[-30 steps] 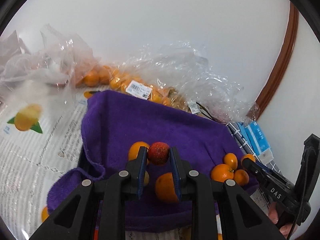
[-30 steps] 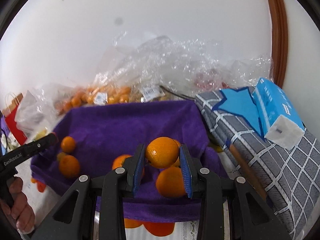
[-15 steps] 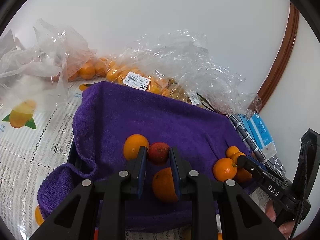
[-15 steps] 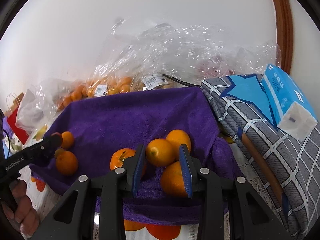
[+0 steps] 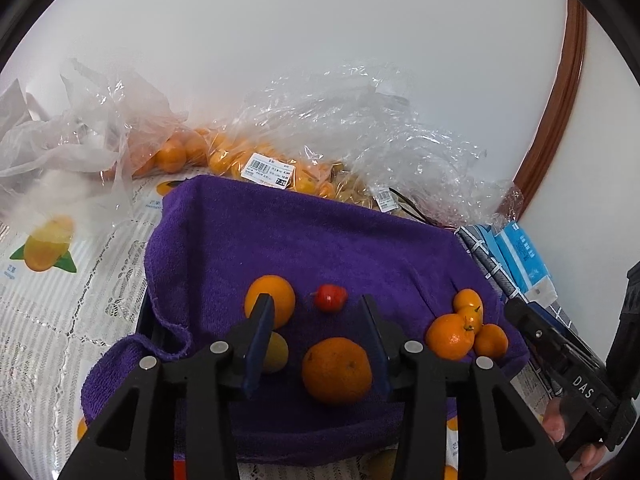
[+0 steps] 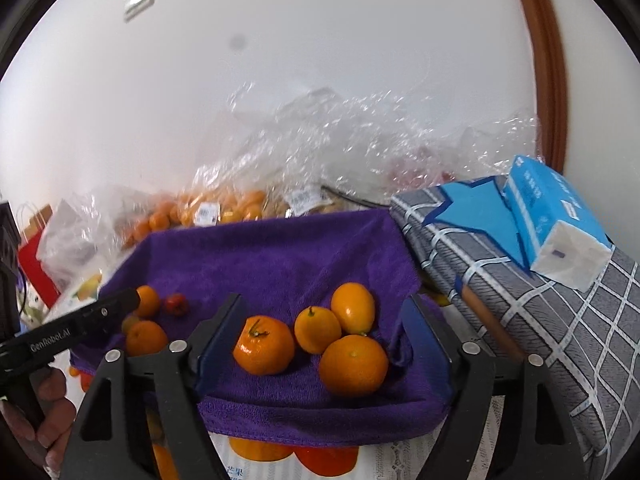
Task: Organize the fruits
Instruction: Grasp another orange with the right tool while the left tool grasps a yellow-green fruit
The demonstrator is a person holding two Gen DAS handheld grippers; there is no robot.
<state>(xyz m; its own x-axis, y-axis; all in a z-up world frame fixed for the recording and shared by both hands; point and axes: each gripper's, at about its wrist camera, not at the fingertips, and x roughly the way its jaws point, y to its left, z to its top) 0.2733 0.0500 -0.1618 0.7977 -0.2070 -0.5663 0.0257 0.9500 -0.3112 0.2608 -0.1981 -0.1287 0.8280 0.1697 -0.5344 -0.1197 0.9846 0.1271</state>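
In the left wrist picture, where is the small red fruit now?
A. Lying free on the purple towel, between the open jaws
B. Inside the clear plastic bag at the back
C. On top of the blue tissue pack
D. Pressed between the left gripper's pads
A: the small red fruit lies on the purple towel, and the left gripper has just been opening, so neither pad touches it.
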